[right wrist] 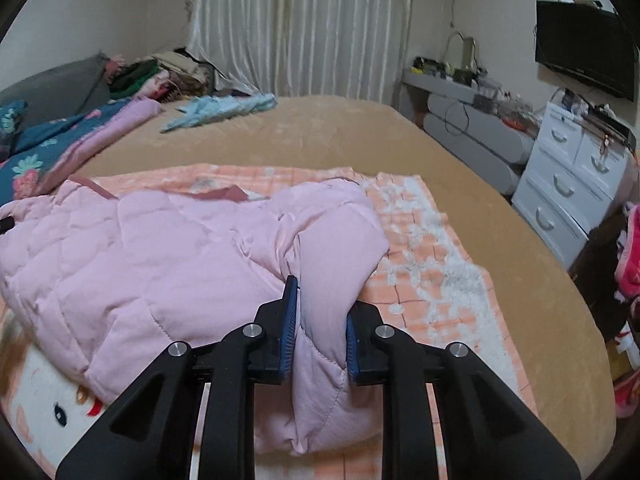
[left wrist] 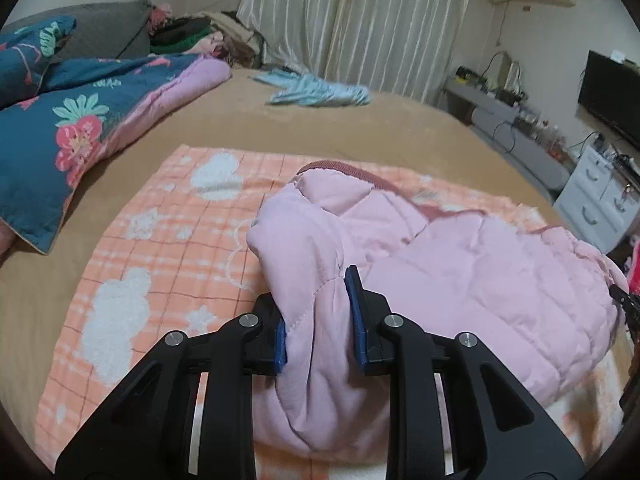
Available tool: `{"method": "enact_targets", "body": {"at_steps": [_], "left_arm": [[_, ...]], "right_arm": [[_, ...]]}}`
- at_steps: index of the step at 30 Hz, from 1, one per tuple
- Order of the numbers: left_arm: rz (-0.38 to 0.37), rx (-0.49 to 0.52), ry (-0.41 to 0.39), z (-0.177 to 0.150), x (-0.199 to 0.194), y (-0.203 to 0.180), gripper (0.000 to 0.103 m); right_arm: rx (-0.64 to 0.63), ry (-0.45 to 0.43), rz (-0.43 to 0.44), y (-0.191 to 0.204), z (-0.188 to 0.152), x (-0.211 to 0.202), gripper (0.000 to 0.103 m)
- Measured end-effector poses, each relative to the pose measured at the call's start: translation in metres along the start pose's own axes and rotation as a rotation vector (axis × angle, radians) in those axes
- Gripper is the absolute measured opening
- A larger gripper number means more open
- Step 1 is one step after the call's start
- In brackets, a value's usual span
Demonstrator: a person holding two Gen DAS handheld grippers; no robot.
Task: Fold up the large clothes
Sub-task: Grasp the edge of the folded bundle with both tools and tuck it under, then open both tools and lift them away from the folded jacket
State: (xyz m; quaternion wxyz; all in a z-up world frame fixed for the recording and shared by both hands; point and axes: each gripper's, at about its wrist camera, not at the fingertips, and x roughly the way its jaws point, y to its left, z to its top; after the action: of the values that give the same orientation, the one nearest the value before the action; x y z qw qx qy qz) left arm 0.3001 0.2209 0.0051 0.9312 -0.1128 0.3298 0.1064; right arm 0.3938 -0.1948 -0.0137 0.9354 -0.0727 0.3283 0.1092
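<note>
A pink quilted padded jacket [left wrist: 480, 280] lies bunched on an orange checked blanket [left wrist: 160, 240] on the bed. My left gripper [left wrist: 320, 312] is shut on a thick fold at the jacket's left end. My right gripper [right wrist: 320, 320] is shut on a thick fold at the right end of the jacket [right wrist: 160, 260]. The blue pads press into the padding on both sides. A darker pink lining edge [right wrist: 224, 194] shows at the jacket's far side. The blanket [right wrist: 432, 248] extends to the right of the jacket.
A blue floral quilt [left wrist: 68, 132] lies at the left of the tan bed [left wrist: 320, 124]. A light blue garment [left wrist: 320, 92] lies at the far side. White drawers [right wrist: 572, 192], a grey shelf unit [right wrist: 472, 120] and a TV [right wrist: 584, 48] stand to the right.
</note>
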Motion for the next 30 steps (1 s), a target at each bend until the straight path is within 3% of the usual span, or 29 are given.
{"method": "enact_targets", "body": {"at_steps": [10,14,28,30], "left_arm": [[0.042,0.000,0.086,-0.013,0.041,0.006,0.018],[0.048,-0.004,0.108,-0.016,0.050,0.006,0.020],[0.037,-0.032,0.127,-0.022,0.061,0.012,0.021],[0.043,-0.022,0.121,-0.021,0.057,0.011,0.023]], "right_arm": [[-0.016,0.119,-0.027,0.010,-0.017,0.052,0.020],[0.017,0.149,-0.018,0.007,-0.023,0.064,0.025],[0.080,0.166,-0.003,0.003,-0.032,0.072,0.033],[0.090,0.168,-0.002,0.001,-0.031,0.069,0.038]]}}
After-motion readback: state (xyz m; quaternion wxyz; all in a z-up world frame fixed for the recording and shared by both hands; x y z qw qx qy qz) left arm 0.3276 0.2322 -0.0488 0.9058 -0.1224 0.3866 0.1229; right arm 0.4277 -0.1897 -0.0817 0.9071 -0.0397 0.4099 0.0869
